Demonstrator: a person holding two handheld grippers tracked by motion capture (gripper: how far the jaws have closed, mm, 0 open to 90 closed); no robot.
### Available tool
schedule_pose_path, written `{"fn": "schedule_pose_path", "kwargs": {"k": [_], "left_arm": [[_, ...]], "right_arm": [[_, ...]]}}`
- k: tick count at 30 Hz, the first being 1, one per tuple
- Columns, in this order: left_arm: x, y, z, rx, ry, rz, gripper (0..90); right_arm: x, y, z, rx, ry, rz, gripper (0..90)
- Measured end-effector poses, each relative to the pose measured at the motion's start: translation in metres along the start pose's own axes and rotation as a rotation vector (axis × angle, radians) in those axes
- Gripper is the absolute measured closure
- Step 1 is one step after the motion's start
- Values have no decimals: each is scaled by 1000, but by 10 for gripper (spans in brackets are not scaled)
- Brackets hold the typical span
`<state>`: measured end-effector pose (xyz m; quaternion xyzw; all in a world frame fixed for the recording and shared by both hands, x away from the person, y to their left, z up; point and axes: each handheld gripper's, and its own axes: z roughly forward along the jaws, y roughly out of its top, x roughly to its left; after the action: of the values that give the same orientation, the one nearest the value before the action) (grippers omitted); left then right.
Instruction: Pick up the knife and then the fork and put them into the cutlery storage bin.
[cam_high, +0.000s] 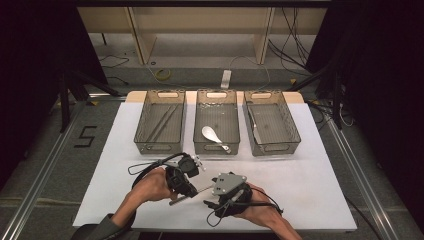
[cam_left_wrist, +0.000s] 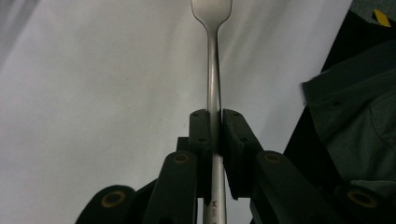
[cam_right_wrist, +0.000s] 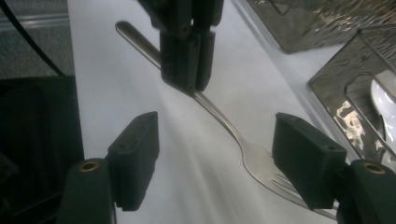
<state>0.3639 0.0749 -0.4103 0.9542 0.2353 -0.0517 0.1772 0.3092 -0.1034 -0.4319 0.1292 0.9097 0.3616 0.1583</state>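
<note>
Between clamped jaws, slim silver fork (cam_left_wrist: 213, 79)

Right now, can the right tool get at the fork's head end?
Probably yes. The right tool is open with the fork head between its jaws; the left tool clamps only the handle, further up, leaving the head free.

My high view looked down and forward from above the near edge of the desk (cam_high: 310, 200), far enough back to take in its whole white top, three trays along the upper middle of the frame and the floor beyond. My left gripper view sat close behind its own tongs (cam_left_wrist: 215, 128), looking along a fork (cam_left_wrist: 213, 70) toward the upper edge. My right gripper view looked low across the desk (cam_right_wrist: 116, 93) past its own tongs (cam_right_wrist: 224, 161). Both close views shared that fork (cam_right_wrist: 219, 121), which lay near the lower middle of the high view.
</note>
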Motion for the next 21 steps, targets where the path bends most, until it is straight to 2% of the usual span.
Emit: {"fn": "schedule_pose_path", "kwargs": {"k": [3, 7, 13, 21], "left_arm": [[-2, 1, 1, 3, -14, 7, 824], [-5, 0, 1, 6, -13, 9, 824], [-7, 1, 0, 8, -36, 16, 824], [-11, 2, 1, 5, -63, 27, 823]], "right_arm": [[1, 0, 6, 18, -20, -28, 361], [1, 0, 10, 31, -35, -71, 417], [2, -1, 17, 54, -27, -118, 482], [9, -1, 22, 86, -29, -215, 604]]}}
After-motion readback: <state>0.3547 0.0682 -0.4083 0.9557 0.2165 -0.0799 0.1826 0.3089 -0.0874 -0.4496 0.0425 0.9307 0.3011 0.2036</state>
